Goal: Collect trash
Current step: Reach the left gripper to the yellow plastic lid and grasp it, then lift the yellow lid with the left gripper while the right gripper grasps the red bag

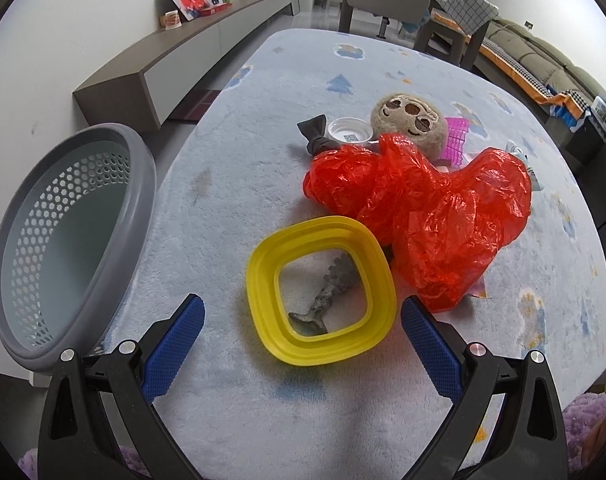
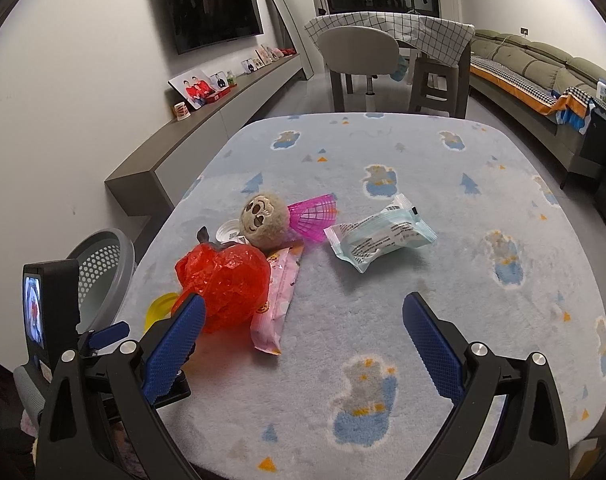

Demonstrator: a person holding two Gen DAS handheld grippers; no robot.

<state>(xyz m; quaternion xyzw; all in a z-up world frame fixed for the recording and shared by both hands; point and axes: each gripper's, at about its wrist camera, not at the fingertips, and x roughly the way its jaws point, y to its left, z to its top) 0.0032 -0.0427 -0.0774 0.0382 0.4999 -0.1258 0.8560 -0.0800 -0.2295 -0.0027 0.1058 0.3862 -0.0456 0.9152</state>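
A crumpled red plastic bag (image 1: 423,208) lies on the pale blue fleece table cover (image 1: 231,208), also in the right wrist view (image 2: 227,280). A yellow square ring-shaped lid (image 1: 321,292) lies in front of it, over a small grey object (image 1: 323,300). A white cap (image 1: 351,130), a pink wrapper (image 2: 277,300) and a pale green packet (image 2: 379,236) lie nearby. A grey perforated basket (image 1: 63,240) stands at the table's left edge. My left gripper (image 1: 303,332) is open, just short of the yellow lid. My right gripper (image 2: 303,332) is open and empty above the cover.
A round plush toy face (image 2: 265,220) and a pink mesh piece (image 2: 315,216) sit among the trash. A dark bow-shaped item (image 1: 315,132) lies by the cap. A chair (image 2: 359,56), a checked-cloth table, a low wall cabinet (image 2: 207,128) and a sofa (image 2: 543,76) stand beyond.
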